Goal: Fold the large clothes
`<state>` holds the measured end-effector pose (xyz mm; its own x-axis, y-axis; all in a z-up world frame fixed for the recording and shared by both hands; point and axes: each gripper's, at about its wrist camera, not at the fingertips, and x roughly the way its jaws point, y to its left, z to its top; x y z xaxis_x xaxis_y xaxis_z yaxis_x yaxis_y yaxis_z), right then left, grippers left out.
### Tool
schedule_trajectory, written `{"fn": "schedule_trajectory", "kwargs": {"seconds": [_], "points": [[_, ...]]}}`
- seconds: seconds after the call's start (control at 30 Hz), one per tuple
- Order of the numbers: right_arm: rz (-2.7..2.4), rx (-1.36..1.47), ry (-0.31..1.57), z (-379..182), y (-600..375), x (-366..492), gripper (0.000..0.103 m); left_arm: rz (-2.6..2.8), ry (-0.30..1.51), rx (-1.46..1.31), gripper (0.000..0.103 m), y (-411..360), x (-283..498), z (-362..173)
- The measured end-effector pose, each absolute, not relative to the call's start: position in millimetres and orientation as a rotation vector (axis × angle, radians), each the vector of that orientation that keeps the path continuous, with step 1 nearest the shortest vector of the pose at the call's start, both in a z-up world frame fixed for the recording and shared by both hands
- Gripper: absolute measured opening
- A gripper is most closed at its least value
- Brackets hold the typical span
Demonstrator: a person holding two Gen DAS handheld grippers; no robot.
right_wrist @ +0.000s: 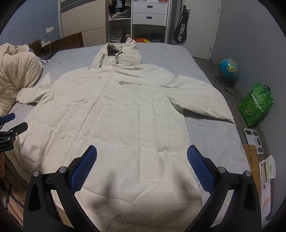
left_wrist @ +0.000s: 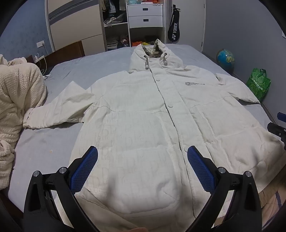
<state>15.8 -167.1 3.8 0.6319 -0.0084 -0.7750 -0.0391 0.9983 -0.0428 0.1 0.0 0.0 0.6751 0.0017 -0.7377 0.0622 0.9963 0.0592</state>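
A large cream hooded coat [left_wrist: 143, 114] lies flat and face up on the grey bed [left_wrist: 53, 142], hood at the far end, both sleeves spread out, snaps closed down the front. My left gripper [left_wrist: 142, 155] hovers open above the hem on the coat's left half, nothing between its blue pads [left_wrist: 84, 171]. In the right wrist view the same coat [right_wrist: 116, 117] fills the middle, and my right gripper [right_wrist: 142, 154] hangs open over the hem near a long pocket flap [right_wrist: 149, 146]. Each gripper shows at the edge of the other's view: the right gripper [left_wrist: 278, 128] and the left gripper [right_wrist: 10, 128].
A cream knitted blanket [left_wrist: 16, 107] is heaped on the bed's left side. Beyond the bed stand shelves and white drawers [left_wrist: 145, 16] and a black racket bag [left_wrist: 174, 28]. Right of the bed, on the floor, are a globe [right_wrist: 227, 68], a green bag [right_wrist: 255, 105], a scale [right_wrist: 253, 141] and papers.
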Motion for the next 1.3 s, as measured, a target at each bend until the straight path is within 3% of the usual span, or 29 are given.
{"fn": "schedule_trajectory", "kwargs": {"seconds": [1.3], "points": [[0.002,-0.038,0.884,4.4,-172.8,13.4,0.097,-0.026,0.808,0.089,0.097,1.2,-4.1,5.0]]}}
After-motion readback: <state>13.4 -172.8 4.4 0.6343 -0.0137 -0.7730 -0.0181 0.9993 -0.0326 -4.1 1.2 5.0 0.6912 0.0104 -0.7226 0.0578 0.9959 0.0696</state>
